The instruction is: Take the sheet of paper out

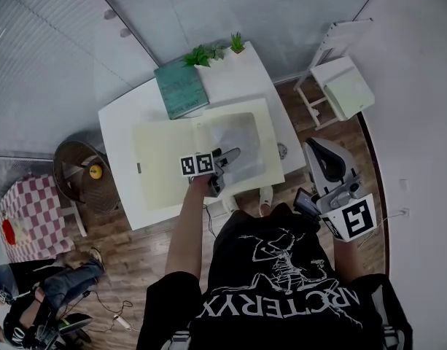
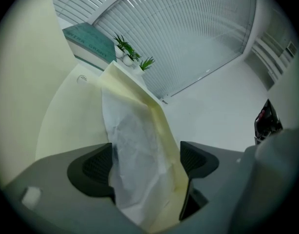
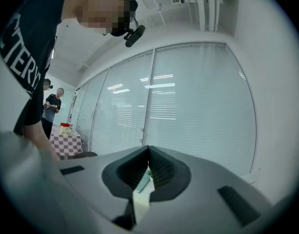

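Over the white bench, left hand-held gripper spread astride sheet of paper and yellow folder flap; right hand-held gripper pressed together.

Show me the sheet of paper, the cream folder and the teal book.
sheet of paper (image 2: 139, 150): left gripper view, its crumpled middle.
cream folder (image 1: 161, 162): head view, its bare left half.
teal book (image 1: 181, 87): head view, middle of its cover.
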